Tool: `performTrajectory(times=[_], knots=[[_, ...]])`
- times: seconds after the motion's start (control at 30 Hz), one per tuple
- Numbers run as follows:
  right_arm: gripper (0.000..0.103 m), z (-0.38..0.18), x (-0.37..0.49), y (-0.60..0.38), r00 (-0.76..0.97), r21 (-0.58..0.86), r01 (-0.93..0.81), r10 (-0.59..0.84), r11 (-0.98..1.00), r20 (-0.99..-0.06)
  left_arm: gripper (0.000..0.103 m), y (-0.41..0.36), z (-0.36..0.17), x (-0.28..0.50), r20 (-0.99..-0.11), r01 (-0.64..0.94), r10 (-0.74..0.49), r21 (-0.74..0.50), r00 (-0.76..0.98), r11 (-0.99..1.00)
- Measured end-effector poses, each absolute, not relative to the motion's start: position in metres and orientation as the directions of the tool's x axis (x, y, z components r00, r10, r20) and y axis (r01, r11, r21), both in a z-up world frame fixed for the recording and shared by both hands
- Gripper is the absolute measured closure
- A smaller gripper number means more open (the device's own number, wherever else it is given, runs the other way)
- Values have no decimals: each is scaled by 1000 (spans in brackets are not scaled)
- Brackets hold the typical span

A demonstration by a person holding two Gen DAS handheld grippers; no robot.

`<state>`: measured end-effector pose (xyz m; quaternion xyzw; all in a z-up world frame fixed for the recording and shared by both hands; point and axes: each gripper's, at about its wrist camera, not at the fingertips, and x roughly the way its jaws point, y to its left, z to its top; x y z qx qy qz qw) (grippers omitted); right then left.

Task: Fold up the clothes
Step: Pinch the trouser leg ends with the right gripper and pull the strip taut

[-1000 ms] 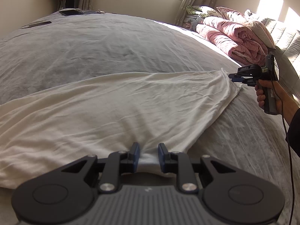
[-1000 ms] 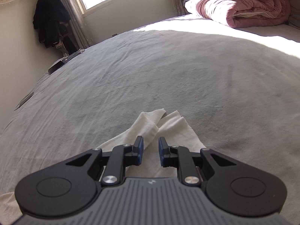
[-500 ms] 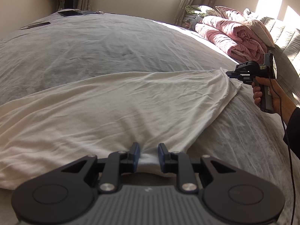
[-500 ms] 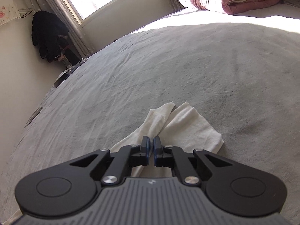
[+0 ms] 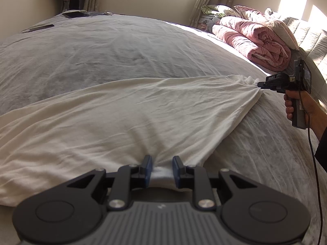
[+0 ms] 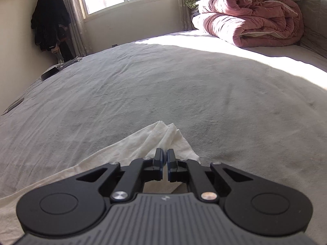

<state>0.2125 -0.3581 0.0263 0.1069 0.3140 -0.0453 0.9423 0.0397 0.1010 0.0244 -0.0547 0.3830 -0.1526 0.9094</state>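
A white garment (image 5: 126, 114) lies spread across the grey bed (image 5: 102, 51). My left gripper (image 5: 162, 163) is shut on a bunched fold of its near edge, with cloth filling the gap between the blue pads. In the left wrist view my right gripper (image 5: 260, 85), held by a hand (image 5: 306, 106), pinches the garment's far right corner, and the fabric is drawn taut toward it. In the right wrist view my right gripper (image 6: 165, 157) has its jaws nearly touching on the gathered white garment (image 6: 159, 138) corner.
A rolled pink quilt (image 5: 253, 42) with pillows sits at the head of the bed on the right. Flat dark devices (image 5: 74, 14) lie at the far left corner. Dark clothes (image 6: 50, 20) hang by the window. A cable (image 5: 315, 173) trails from the right gripper.
My right gripper closed on the garment's corner and pulled it rightward and slightly up, bunching and tightening the cloth. My left gripper stayed put, still gripping.
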Motion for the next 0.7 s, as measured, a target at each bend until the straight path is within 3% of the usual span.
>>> performTrajectory(times=[0.23,0.5,0.57,0.7], knots=[[98,16,203,-358,795,140,162,-45,977,-606,80,100,24,40,-681,240,-317,-209,661,948],[95,23,203,-368,816,274,161,28,948,-577,80,100,24,40,-681,242,-317,-207,660,948],[87,21,206,-368,811,287,165,36,944,-583,80,100,24,40,-681,242,-317,-207,660,948],[87,20,209,-369,805,284,189,18,940,-593,80,100,24,40,-681,242,-317,-207,660,948]])
